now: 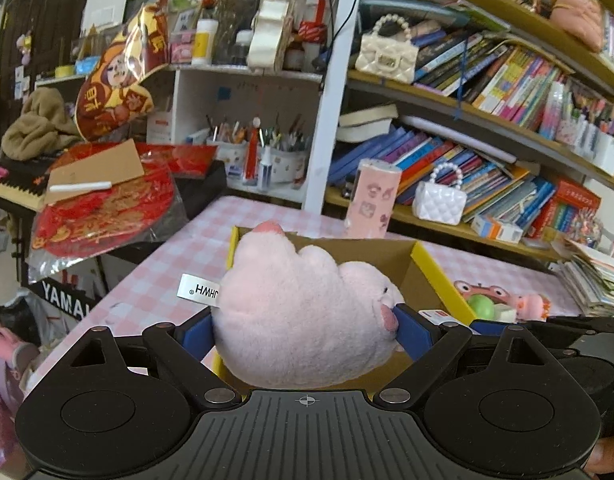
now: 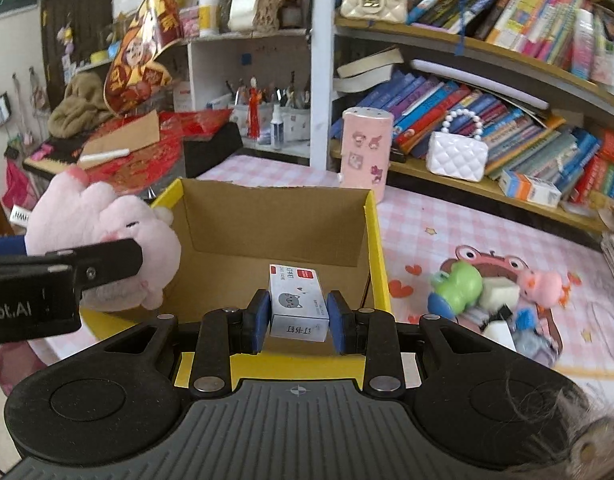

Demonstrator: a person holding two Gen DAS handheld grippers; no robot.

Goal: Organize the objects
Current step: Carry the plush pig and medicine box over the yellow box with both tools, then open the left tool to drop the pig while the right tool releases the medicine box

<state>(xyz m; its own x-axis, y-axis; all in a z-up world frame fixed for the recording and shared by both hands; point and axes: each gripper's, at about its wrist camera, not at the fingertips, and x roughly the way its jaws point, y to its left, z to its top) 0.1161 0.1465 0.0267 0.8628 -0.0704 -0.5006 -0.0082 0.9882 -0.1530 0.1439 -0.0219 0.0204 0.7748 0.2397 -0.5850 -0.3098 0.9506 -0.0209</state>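
Observation:
A pink plush toy (image 1: pixel 303 320) fills my left gripper (image 1: pixel 305 330), whose blue pads press on its two sides; it hangs over the open cardboard box (image 1: pixel 391 252) with yellow edges. From the right wrist the same plush toy (image 2: pixel 107 236) shows at the box's left rim, held by the left gripper (image 2: pixel 107 258). My right gripper (image 2: pixel 299 314) is shut on a small white staple box (image 2: pixel 297 300) with a cat face and a red label, above the near part of the cardboard box (image 2: pixel 275 216).
A pink checked tablecloth (image 2: pixel 423 220) covers the table. A pile of small toys (image 2: pixel 491 292), green and pink among them, lies right of the box. A pink sticker-covered canister (image 2: pixel 365 148) stands behind it. Bookshelves (image 2: pixel 507 92) and a white purse (image 2: pixel 457 152) line the back right.

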